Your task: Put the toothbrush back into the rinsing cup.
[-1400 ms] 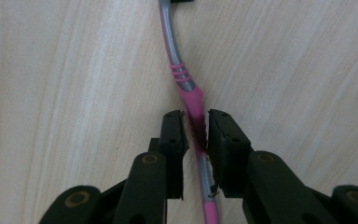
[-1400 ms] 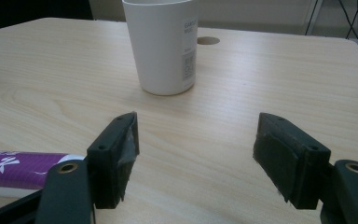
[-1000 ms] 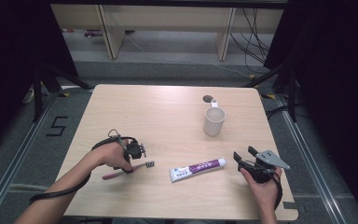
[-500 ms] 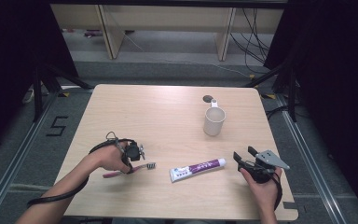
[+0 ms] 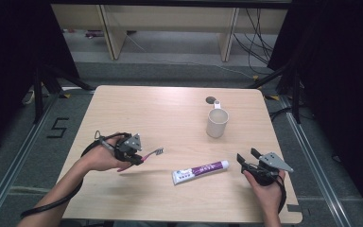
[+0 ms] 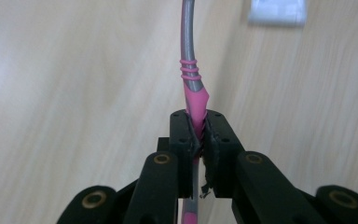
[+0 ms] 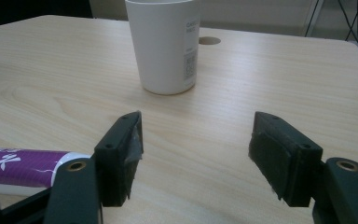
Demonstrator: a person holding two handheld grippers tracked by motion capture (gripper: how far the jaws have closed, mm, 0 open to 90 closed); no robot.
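Toothbrush (image 5: 150, 154) pinched by its pink handle between the clamped jaws of the left gripper (image 5: 133, 152), lifted just clear of the table (image 5: 170, 113) at its left-front part. Best kept level and raised slowly, grip firm, head steered toward the cup (image 5: 217, 122). Long axis roughly across the table, bristle head pointing right toward the toothpaste tube (image 5: 201, 170); right gripper (image 5: 248, 159) gaping, holding nothing, its jaws lately narrowing a little.

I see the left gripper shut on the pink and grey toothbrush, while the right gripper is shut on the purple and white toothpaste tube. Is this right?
Not quite. The left gripper is shut on the pink and grey toothbrush, but the right gripper is open and holds nothing. In the right gripper view its jaws stand wide apart, and the purple and white toothpaste tube lies on the wooden table beside them.
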